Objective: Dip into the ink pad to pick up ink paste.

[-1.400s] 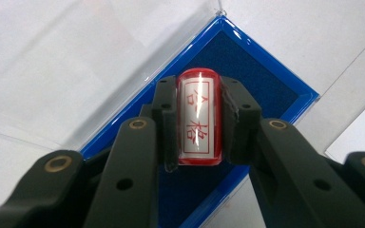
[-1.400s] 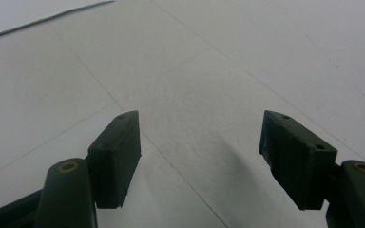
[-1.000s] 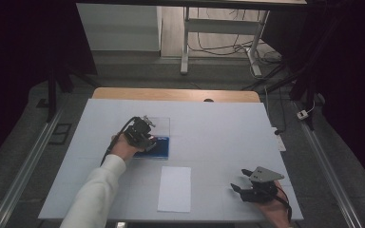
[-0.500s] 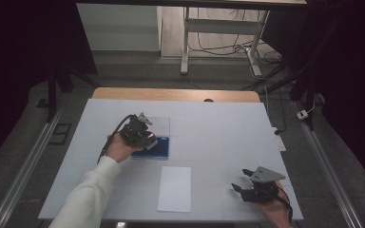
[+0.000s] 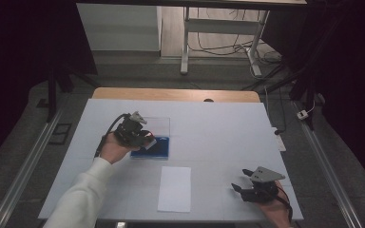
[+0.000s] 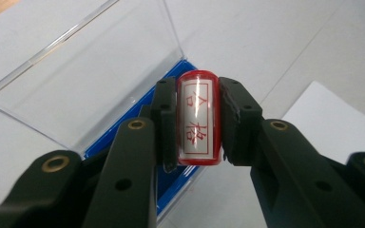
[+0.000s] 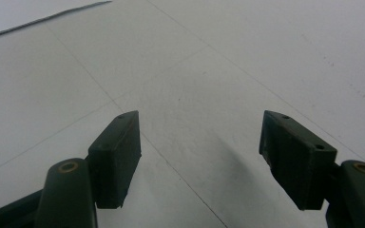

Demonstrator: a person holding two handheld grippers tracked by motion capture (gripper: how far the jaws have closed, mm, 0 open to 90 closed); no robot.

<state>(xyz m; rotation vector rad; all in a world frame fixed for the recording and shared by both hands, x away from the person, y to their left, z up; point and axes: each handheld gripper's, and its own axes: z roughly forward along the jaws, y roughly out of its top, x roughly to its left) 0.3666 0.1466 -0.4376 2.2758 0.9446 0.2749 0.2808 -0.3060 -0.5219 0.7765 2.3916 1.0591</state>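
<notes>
A small red cylindrical stamp (image 6: 197, 118), with a white label bearing red characters, is clamped between the jaws of the left tool (image 6: 197, 121). It is held above the near edge of a blue ink-pad case (image 6: 178, 183) whose clear lid (image 6: 83, 71) is folded open and laid back flat on the bench. In the high view the left tool (image 5: 140, 138) is seen over that case (image 5: 159, 148), left of centre. The right tool (image 5: 247, 187) is rested near the front right corner of the bench with its jaws spread wide and nothing between them; in the right gripper view its black pads (image 7: 116, 152) are seen apart above bare surface.

The stamp is gripped on its curved sides, so a slip or a roll inside the pads is judged possible if it is pressed down at a tilt; a skewed or partial print would follow. The sheet of white paper (image 5: 174, 188) lies loose and unheld near the front edge, well apart from the right tool, and could be dragged or lifted by the stamp. The light case could also be shifted if it is knocked.

The bench (image 5: 218, 128) is covered in pale grey-white, faintly lined, with a wooden strip (image 5: 171, 94) along its far edge. Beyond it, a dim room with a grey floor, metal table legs (image 5: 185, 42) and trailing cables (image 5: 209, 45) is seen.
</notes>
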